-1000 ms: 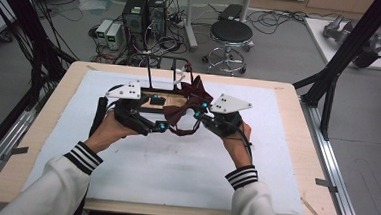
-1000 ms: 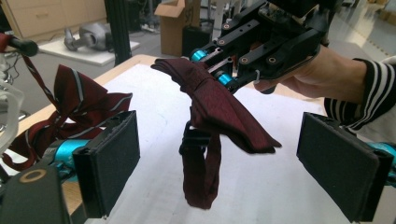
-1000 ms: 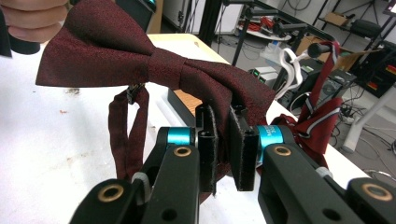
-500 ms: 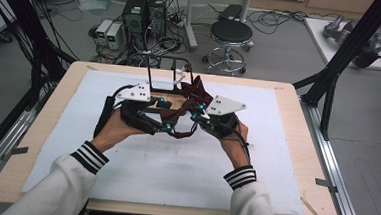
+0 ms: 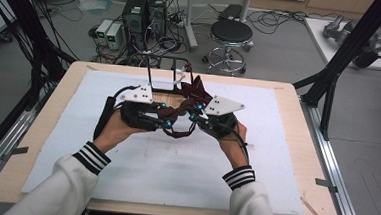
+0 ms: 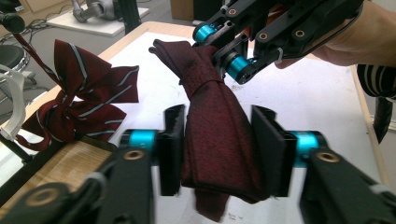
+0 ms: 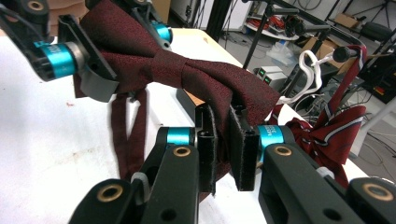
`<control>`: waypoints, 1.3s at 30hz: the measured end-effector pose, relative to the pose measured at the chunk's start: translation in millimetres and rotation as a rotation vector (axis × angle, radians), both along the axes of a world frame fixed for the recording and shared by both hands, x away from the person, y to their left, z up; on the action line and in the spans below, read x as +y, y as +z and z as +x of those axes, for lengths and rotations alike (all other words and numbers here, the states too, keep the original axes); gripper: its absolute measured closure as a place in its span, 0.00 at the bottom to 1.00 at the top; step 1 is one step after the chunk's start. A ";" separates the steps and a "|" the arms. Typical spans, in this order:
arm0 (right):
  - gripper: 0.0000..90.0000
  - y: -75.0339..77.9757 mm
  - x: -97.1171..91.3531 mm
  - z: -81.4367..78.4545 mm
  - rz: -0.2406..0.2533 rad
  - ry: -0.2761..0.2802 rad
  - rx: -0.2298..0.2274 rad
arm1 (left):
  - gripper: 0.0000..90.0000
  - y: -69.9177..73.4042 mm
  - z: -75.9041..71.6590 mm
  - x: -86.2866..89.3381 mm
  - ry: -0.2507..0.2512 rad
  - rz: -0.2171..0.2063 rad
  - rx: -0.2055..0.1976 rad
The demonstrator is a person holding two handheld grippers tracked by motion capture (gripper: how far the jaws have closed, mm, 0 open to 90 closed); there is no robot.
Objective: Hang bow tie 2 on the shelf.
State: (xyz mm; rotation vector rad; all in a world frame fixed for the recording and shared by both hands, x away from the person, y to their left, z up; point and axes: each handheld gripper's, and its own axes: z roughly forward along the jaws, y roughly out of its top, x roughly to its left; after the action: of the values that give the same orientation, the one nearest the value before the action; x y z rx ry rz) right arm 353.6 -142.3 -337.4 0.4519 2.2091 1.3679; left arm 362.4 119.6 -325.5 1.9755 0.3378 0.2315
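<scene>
The dark red bow tie (image 6: 219, 140) hangs in the air between the two claws, at the middle of the high view just above the white-covered bench (image 5: 185, 167), so that each hand takes one wing and the cloth stays spread rather than bunched. Its long axis runs from claw to claw, left to right across the high view, with the knot between them and a thin strap (image 7: 123, 140) dangling below toward the lower left of the right gripper view. The right claw (image 7: 223, 140) is clamped shut on one wing, pads pinching the folded edge. The left claw (image 6: 219, 144) has just been closing around the other wing; the cloth lies between its pads, one touching, the other with a gap showing, so no firm grip yet. Beyond, a striped bow tie (image 6: 88, 98) hangs by a black stand (image 5: 153, 75) at the bench's far edge, upper centre of the high view.
</scene>
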 end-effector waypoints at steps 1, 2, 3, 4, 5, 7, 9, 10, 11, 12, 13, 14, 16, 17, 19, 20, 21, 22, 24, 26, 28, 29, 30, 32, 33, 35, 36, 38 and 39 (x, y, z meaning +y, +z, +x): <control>0.92 -0.1 0.1 0.0 0.001 0.000 0.003 | 0.69 0.0 -0.8 0.4 0.006 0.006 0.004; 0.92 -0.2 0.3 -0.6 0.002 0.000 0.009 | 0.73 0.0 -0.8 0.4 0.006 0.006 0.004; 0.92 -0.1 0.3 -0.7 0.002 0.002 0.009 | 0.77 0.2 -1.5 1.1 0.007 0.010 0.002; 0.92 0.0 0.2 -0.9 0.003 0.003 0.010 | 0.79 0.2 -2.4 1.5 0.012 0.007 -0.005; 0.92 0.4 0.1 -1.3 0.006 0.003 0.014 | 0.81 0.1 -4.1 1.5 0.017 0.001 -0.009; 0.92 0.4 0.2 -1.5 0.007 0.005 0.011 | 0.83 0.1 -4.7 1.4 0.021 0.006 -0.002; 0.91 0.0 0.3 -1.4 0.006 0.005 0.011 | 0.86 0.0 -5.0 1.4 0.026 0.007 -0.001; 0.91 -0.1 0.3 -1.5 0.006 0.005 0.011 | 0.86 0.0 -5.0 1.4 0.026 0.007 -0.001; 0.91 -0.1 0.2 -1.8 0.010 0.005 0.015 | 0.86 0.1 -5.3 1.4 0.027 0.002 0.000; 0.91 -0.1 0.2 -1.8 0.010 0.005 0.015 | 0.87 0.1 -5.3 1.4 0.027 0.002 0.000; 0.90 -0.4 -0.4 -1.9 0.011 0.006 0.016 | 0.87 0.1 -5.6 1.4 0.031 0.002 -0.001; 0.89 -0.5 -0.4 -1.9 0.010 0.006 0.016 | 0.88 0.1 -5.6 1.4 0.031 0.002 -0.001; 0.87 -0.4 -0.5 -2.1 0.010 0.004 0.013 | 0.88 0.5 -5.3 2.5 0.032 0.006 -0.006; 0.83 -0.1 -1.4 -2.4 0.012 0.007 0.015 | 0.88 0.5 -5.2 3.2 0.034 -0.001 -0.001; 0.80 -0.3 -2.1 -2.2 0.021 0.006 0.026 | 0.88 0.6 -5.2 3.8 0.035 -0.001 0.002; 0.78 -0.5 -2.2 -2.0 0.022 0.007 0.027 | 0.88 0.6 -5.2 3.8 0.035 -0.001 0.002; 0.76 -0.4 -2.8 -1.9 0.020 0.005 0.033 | 0.88 0.5 -5.3 4.2 0.037 -0.005 -0.002; 0.72 -0.8 -2.9 -1.7 0.025 0.007 0.036 | 0.88 0.5 -5.3 4.2 0.037 -0.005 -0.002; 0.58 -1.2 -3.0 -1.4 0.044 -0.002 0.048 | 0.88 0.7 -5.4 5.2 0.046 -0.016 -0.004; 0.41 -1.8 -3.3 -0.1 0.060 -0.004 0.050 | 0.88 1.0 -5.2 6.5 0.049 -0.021 -0.007; 0.18 -3.4 -2.8 0.8 0.090 -0.033 0.065 | 0.88 1.6 -5.2 8.1 0.054 -0.026 -0.014; 0.12 -4.2 -2.9 1.1 0.091 -0.053 0.073 | 0.88 2.0 -5.1 9.2 0.055 -0.034 -0.013; 0.12 -4.7 -3.5 1.5 0.097 -0.058 0.078 | 0.88 2.0 -5.1 9.2 0.055 -0.034 -0.013; 0.12 -5.1 -4.7 1.6 0.107 -0.054 0.081 | 0.88 2.2 -5.2 10.2 0.058 -0.034 -0.014; 0.12 -5.4 -6.1 0.3 0.117 -0.057 0.081 | 0.88 2.2 -5.1 11.0 0.061 -0.035 -0.015; 0.12 -5.2 -7.5 -0.3 0.122 -0.056 0.084 | 0.88 2.3 -5.1 11.6 0.062 -0.039 -0.017; 0.12 -4.7 -8.1 -0.7 0.123 -0.058 0.079 | 0.88 2.3 -5.1 11.6 0.062 -0.039 -0.017; 0.12 -3.8 -9.1 -1.6 0.128 -0.061 0.078 | 0.88 2.8 -5.1 12.4 0.059 -0.044 -0.023; 0.12 -2.0 -11.5 -2.9 0.136 -0.064 0.074 | 0.88 3.5 -5.4 13.7 0.063 -0.059 -0.029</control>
State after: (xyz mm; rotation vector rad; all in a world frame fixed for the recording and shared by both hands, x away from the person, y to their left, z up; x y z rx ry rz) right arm 350.7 -153.8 -339.4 0.6256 2.1487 1.4947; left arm 357.0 133.3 -322.0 1.9034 0.3847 0.2873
